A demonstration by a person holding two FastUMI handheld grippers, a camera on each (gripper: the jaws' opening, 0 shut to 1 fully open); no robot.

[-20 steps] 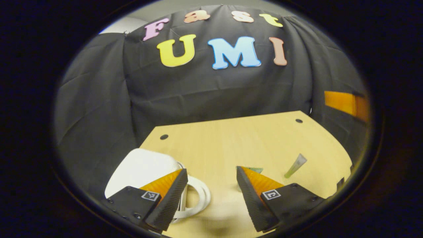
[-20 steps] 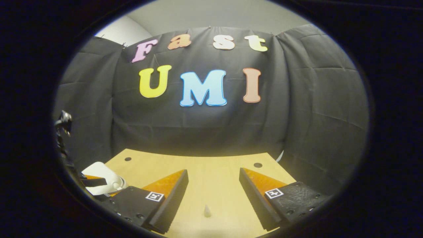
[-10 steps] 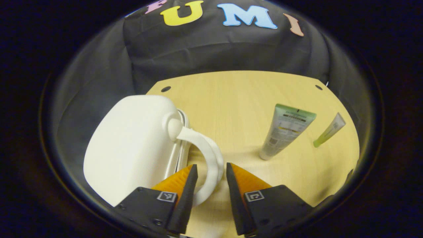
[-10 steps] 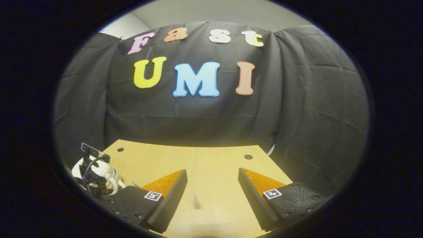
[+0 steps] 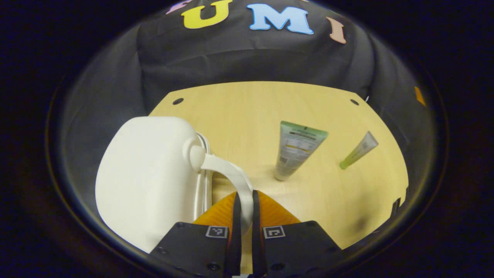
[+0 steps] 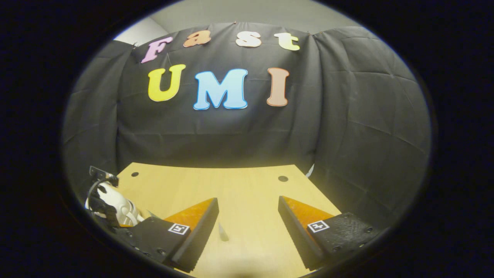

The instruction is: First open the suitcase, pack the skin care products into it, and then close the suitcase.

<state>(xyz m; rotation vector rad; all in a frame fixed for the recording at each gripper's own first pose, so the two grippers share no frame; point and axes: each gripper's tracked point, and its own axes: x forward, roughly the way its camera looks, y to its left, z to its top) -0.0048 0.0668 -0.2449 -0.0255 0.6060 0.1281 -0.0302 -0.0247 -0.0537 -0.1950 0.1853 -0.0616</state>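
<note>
Suitcase: small white rounded hard-shell case (image 5: 146,177) lies closed at the left of the pale wooden table (image 5: 247,112), its white loop handle (image 5: 231,181) pinched between the left gripper (image 5: 244,216) fingers. Right gripper (image 6: 247,227) hovers spread and empty over the table. Risk: the thin, smooth handle may slip out, or pulling may drag the whole case toward the green-topped tube (image 5: 295,148) instead of opening the lid.

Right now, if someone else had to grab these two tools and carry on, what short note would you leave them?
Left tool: shut on the white curved handle of the small white hard-shell suitcase, which lies closed on the pale wooden table.
Right tool: open, holding nothing, above the table.
Large green-and-white tube and slim yellow-green tube lie on the table, right of the suitcase.
Done: handle gripped.
Left: open the suitcase, pack both tubes, close it.
</note>
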